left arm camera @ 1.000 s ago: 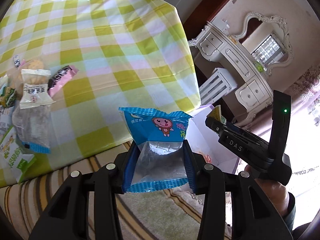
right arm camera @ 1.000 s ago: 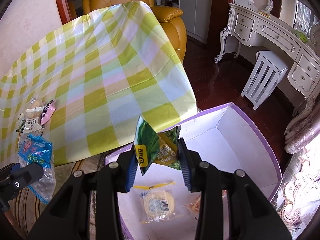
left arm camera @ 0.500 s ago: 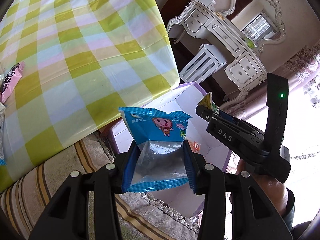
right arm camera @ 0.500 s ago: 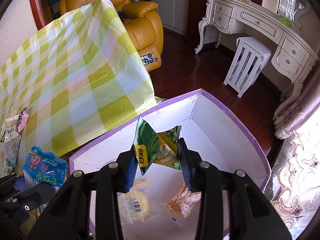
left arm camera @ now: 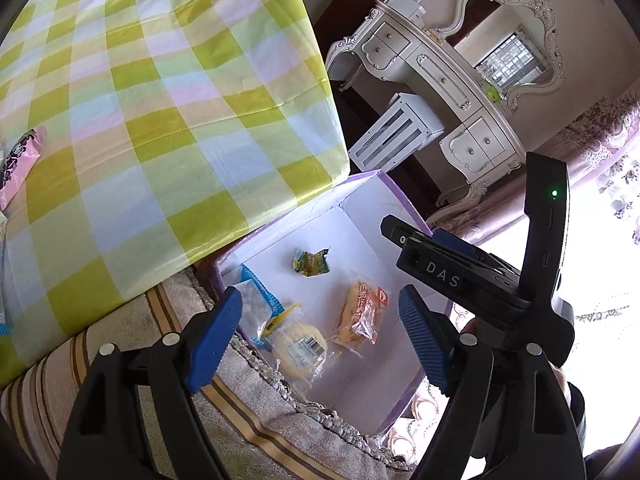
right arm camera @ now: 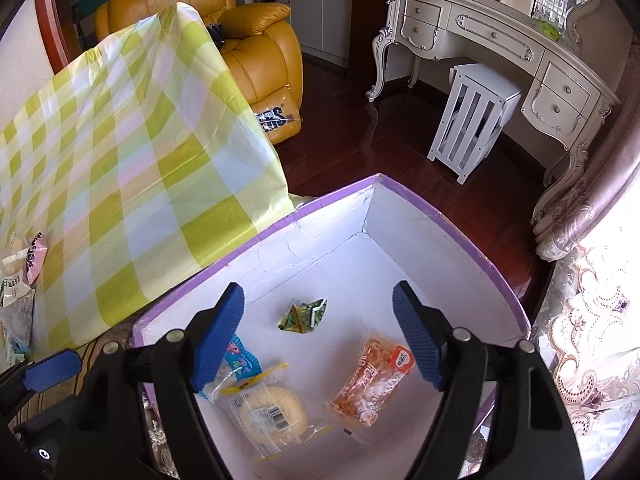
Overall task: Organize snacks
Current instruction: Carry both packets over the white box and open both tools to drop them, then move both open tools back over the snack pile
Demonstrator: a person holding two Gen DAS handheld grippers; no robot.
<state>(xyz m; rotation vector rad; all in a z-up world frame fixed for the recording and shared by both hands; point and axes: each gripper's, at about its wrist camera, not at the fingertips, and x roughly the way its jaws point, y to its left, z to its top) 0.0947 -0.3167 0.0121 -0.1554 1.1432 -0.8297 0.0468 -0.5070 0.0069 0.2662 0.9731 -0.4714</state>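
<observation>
Both hand-held grippers, left [left arm camera: 322, 334] and right [right arm camera: 318, 330], were seen opening with nothing gripped above the box [right arm camera: 452, 216], where the blue packet [right arm camera: 240, 360], round biscuit [right arm camera: 274, 410], orange packet [right arm camera: 376, 380] and green packet [right arm camera: 304, 316] lay, beside the checked tabletop [right arm camera: 120, 168].

1. The purple-rimmed white cardboard box [right arm camera: 452, 216] stands just beside the table with the yellow-green checked plastic cloth [right arm camera: 132, 168].
2. In the box lie four snacks: the small green crumpled packet [right arm camera: 303, 315] at the back, the orange-labelled clear pastry bag [right arm camera: 374, 384] right, the round pale cake in clear wrap [right arm camera: 269, 412] in front, and the blue cartoon-printed packet [right arm camera: 236, 362] left.
3. More clear and pink snack packets [right arm camera: 18, 276] lie on the cloth's left edge.
</observation>
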